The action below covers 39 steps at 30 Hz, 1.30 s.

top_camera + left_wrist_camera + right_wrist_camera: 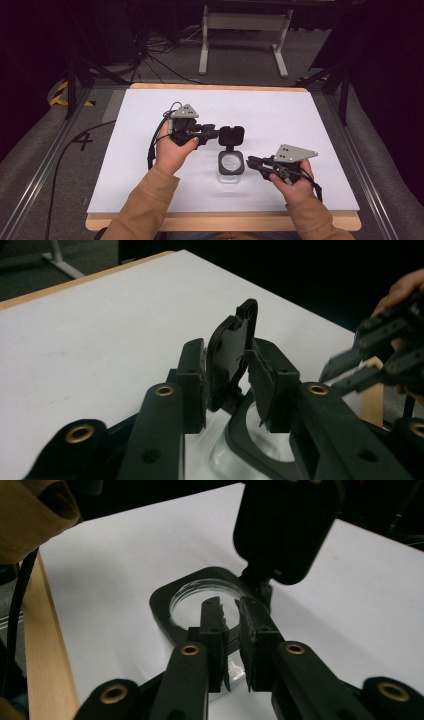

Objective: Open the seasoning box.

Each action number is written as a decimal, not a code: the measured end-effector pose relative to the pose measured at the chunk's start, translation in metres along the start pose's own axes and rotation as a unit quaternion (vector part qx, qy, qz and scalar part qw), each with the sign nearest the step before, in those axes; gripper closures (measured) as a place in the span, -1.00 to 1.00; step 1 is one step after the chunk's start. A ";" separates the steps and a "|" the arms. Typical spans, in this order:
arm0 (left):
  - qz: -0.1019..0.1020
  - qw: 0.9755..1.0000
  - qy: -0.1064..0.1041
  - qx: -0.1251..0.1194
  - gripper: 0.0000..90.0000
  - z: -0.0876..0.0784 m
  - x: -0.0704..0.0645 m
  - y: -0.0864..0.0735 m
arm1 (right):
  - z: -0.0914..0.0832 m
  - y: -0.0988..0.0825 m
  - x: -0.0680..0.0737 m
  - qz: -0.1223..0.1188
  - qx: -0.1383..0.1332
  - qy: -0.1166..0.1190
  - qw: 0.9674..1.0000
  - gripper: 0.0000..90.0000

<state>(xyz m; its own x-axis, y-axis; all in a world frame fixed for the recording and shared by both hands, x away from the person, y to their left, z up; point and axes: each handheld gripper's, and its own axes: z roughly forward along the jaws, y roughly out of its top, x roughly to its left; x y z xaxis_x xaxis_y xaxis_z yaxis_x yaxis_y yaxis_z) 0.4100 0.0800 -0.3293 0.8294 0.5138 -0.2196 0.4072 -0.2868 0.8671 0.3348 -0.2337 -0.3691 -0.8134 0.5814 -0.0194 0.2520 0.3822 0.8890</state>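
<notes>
Finishing flipping the lid (232,350) up off the box (165,605), left tongs (227,346) slack around it, right tongs (230,605) narrow by the box rim, probably needing a clean pull-away next.

High view overhead; gripper views close, perhaps sharing the lid (231,355).

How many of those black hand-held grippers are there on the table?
2. The left gripper is at mid-table, its jaws around the raised lid of a clear container. The right gripper is nearer the front edge, just right of that container.
</notes>
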 end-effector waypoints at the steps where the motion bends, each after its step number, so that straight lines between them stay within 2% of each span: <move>1: -0.002 1.000 0.004 0.000 0.42 -0.004 0.000 -0.001 | -0.002 0.002 -0.003 -0.001 -0.003 -0.002 1.000 0.76; 9: -0.010 0.999 0.048 0.013 0.23 -0.033 0.003 -0.016 | -0.011 0.017 -0.030 0.009 -0.009 -0.012 1.000 0.60; 10: -0.011 0.998 0.053 0.016 0.23 -0.037 0.005 -0.018 | -0.011 0.017 -0.030 0.009 -0.009 -0.012 1.000 0.60; 15: -0.035 0.996 0.079 0.025 0.16 -0.055 0.013 -0.032 | -0.008 0.025 -0.047 0.017 -0.008 -0.035 0.999 0.60; 20: -0.047 0.993 0.105 0.034 0.10 -0.069 0.023 -0.041 | -0.004 0.024 -0.063 0.037 0.003 -0.050 0.998 0.57; 23: -0.049 0.992 0.112 0.037 0.04 -0.071 0.027 -0.043 | -0.004 0.020 -0.071 0.046 0.014 -0.061 0.997 0.52; 25: -0.056 0.990 0.123 0.048 0.01 -0.072 0.035 -0.047 | -0.006 0.016 -0.078 0.057 0.022 -0.070 0.996 0.48; 27: -0.060 0.989 0.124 0.052 -0.02 -0.071 0.038 -0.049 | -0.007 0.014 -0.082 0.060 0.026 -0.074 0.995 0.46; 28: -0.056 0.988 0.128 0.060 -0.02 -0.071 0.042 -0.050 | -0.008 0.012 -0.085 0.065 0.028 -0.079 0.994 0.44; 32: -0.068 0.986 0.136 0.065 -0.05 -0.071 0.055 -0.057 | -0.009 0.003 -0.098 0.083 0.044 -0.093 0.991 0.37; 34: -0.077 0.984 0.143 0.069 -0.06 -0.069 0.061 -0.062 | -0.009 -0.002 -0.104 0.084 0.055 -0.102 0.990 0.31; 39: -0.091 0.981 0.154 0.079 -0.14 -0.067 0.076 -0.072 | -0.007 -0.014 -0.116 0.106 0.072 -0.117 0.985 0.18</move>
<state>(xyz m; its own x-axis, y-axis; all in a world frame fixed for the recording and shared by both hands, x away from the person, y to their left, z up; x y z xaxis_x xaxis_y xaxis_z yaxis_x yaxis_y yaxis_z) 0.4182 0.1943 -0.3781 0.5919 0.7813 -0.1980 0.6131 -0.2770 0.7399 0.4220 -0.3114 -0.3759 -0.5958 0.8021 0.0410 0.4893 0.3220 0.8105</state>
